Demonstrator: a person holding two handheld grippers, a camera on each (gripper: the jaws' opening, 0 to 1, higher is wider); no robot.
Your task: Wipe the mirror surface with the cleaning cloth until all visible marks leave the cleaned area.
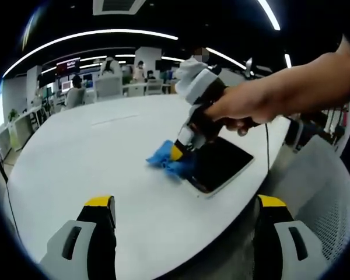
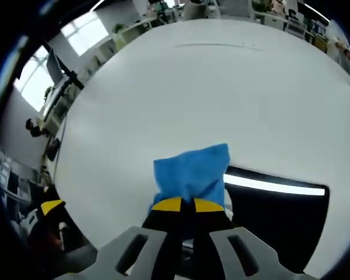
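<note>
Progress: you look to be in the wiping itself, working at one edge of the mirror (image 1: 220, 163); most of the dark glass lies beyond the cloth (image 1: 168, 158) and, judging from this, has yet to be covered. No marks can be made out on the glass in either view, so you cannot yet tell from here how much is clean.

Left gripper (image 1: 184, 219): its jaws stand wide apart and hold nothing. They hang over the near part of the white counter (image 1: 99, 157), well short of the mirror, which lies ahead of them and a little to the right-hand jaw's side.

Cloth: the blue cloth is bunched at the mirror's edge, partly on the counter and partly over the frame. In the right gripper view it rises straight ahead of the jaws (image 2: 192, 175).

Right gripper (image 2: 181, 205): its jaws are closed tight on the cloth, yellow tips almost meeting, with the blue fold pinched between them. In the left gripper view your hand (image 1: 245, 108) presses this gripper (image 1: 178, 150) tip-down against the mirror's edge.

Mirror: in the right gripper view it lies just to the right of the closed jaws (image 2: 280, 221), flat on the counter, black with a bright strip of reflected ceiling light.

Left to do: as a judgement, sweep the cloth across the rest of the glass.
</note>
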